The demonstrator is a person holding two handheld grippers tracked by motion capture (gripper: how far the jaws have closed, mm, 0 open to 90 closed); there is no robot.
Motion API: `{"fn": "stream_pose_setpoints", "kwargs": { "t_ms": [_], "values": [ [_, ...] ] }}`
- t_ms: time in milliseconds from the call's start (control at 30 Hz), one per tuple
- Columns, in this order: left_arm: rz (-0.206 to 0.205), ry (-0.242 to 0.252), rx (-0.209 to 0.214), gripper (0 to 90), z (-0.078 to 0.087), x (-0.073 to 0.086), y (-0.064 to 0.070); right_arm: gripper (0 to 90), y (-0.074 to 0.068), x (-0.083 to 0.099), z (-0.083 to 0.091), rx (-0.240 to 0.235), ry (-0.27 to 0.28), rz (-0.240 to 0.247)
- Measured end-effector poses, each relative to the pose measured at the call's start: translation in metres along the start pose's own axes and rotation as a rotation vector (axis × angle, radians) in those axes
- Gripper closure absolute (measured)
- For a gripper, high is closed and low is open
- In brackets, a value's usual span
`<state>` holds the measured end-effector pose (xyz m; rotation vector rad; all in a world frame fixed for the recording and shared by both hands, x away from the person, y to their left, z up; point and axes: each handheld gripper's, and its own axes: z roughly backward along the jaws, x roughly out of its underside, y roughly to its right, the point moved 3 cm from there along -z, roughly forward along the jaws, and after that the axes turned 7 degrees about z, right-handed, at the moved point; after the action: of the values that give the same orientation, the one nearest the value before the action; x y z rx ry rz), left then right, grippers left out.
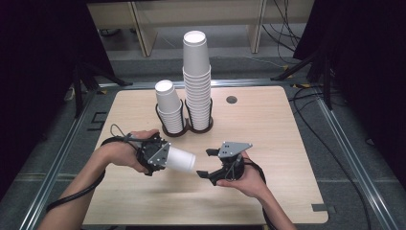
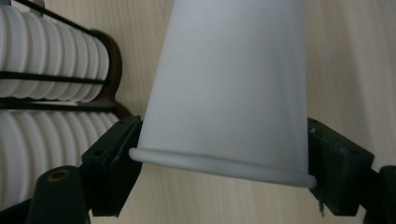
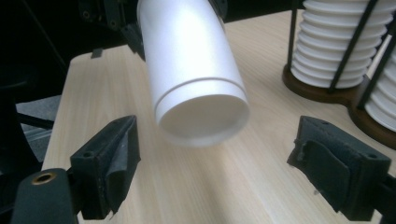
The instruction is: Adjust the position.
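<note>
Above the near middle of the wooden table (image 1: 268, 124), a white paper cup (image 1: 179, 159) held sideways by the left gripper (image 1: 160, 158), jaws clamped on the wall just beside the rolled rim, base pointing at the right gripper (image 1: 207, 163). Right gripper jaws spread wide, nothing between them, cup base just ahead of the gap. Behind, near the table's far edge, a dark wire cup holder (image 1: 184, 125) carrying a short stack of cups (image 1: 168, 106) and a tall stack of cups (image 1: 197, 79).

Likely step: handing the cup across. Best done by centring the base between the open pads, sliding in along the cup's axis, closing gently on the lower wall so thin paper keeps its shape. Left grip released only once the right feels firm. Squeezing hard or off-centre risks crushing or flicking the cup away.
</note>
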<state>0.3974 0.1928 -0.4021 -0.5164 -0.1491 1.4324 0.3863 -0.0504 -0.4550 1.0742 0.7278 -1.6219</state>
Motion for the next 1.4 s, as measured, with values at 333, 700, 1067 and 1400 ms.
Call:
{"fn": "stream_pose_setpoints", "kwargs": {
  "t_ms": [333, 700, 1067, 1400],
  "values": [
    [-0.144, -0.189, 0.052, 20.6, 0.004, -0.024, -0.007, 21.7, -0.001, -0.008, -0.004, 0.006, -0.083, 0.022],
    [-0.238, -0.304, 0.045, 20.9, 0.002, -0.037, -0.01, 22.5, -0.002, -0.018, -0.014, 0.005, -0.109, 0.038],
    [-0.305, -0.393, 0.022, 20.9, 0.005, -0.04, -0.016, 22.6, -0.001, -0.021, -0.022, 0.003, -0.113, 0.044],
    [-0.329, -0.428, 0.022, 21.0, 0.005, -0.045, -0.016, 22.3, -0.002, -0.023, -0.031, -0.014, -0.115, 0.04]
  ]
}}
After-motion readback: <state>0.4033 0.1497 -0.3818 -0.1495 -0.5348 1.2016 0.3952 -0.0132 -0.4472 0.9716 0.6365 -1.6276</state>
